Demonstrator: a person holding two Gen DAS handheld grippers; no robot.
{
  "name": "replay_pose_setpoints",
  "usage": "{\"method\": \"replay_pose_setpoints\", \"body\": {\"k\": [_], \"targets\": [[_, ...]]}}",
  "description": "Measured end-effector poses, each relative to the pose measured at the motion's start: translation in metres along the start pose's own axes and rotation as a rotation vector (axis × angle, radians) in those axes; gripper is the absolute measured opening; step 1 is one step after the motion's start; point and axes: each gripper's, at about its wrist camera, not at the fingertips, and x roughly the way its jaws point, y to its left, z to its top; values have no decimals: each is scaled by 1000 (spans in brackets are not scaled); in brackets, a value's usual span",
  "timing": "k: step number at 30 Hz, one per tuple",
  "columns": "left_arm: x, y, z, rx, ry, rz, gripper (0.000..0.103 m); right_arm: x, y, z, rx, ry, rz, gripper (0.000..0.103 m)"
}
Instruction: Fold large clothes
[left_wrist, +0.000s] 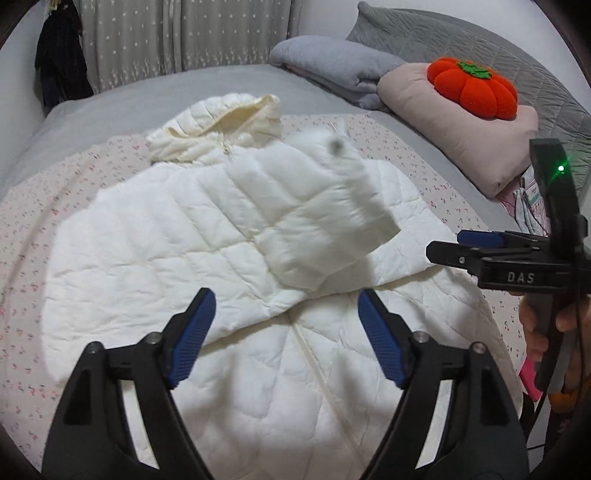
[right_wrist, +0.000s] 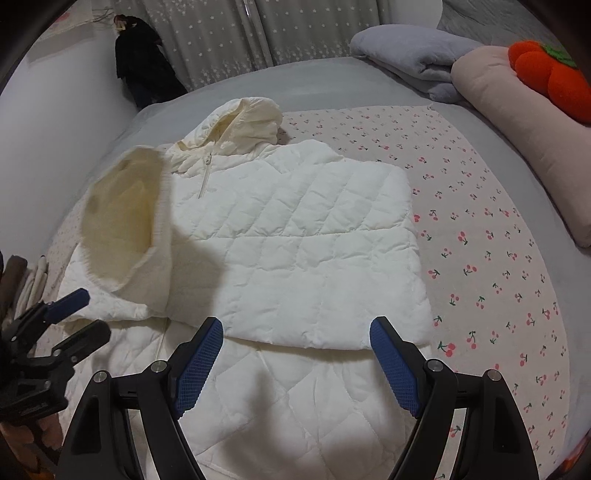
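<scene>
jacket: white quilted hooded jacket (right_wrist: 295, 240) lying flat on the bed (right_wrist: 314, 81), on the cherry-print sheet (right_wrist: 480, 240)
sleeves: right one folded across the chest, left sleeve (right_wrist: 125, 221) blurry, cuff up off the jacket
left gripper (left_wrist: 286, 339): spread wide, nothing in it
right gripper (right_wrist: 297, 365): spread too, empty, over the hem
extras: pumpkin cushion (left_wrist: 474, 88) on a pink pillow (left_wrist: 461, 129)

The white embossed letters "DAS" stand on the black plastic body of the right gripper (left_wrist: 448, 243), seen right of the left gripper's jaws; no other text is legible in either view.
</scene>
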Motion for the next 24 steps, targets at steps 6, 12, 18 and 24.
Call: {"method": "replay_pose_setpoints", "body": {"k": [6,12,18,24], "targets": [[-2,28,13,-33,-15,61,84,1,5,11,11,-3,48,85],[8,73,-3,-130,13,117,84,5,1,20,30,6,109,88],[20,100,-21,-193,42,135,84,11,-36,35,173,24,221,88],[24,112,-27,-218,41,138,84,26,-46,45,234,37,269,88]]}}
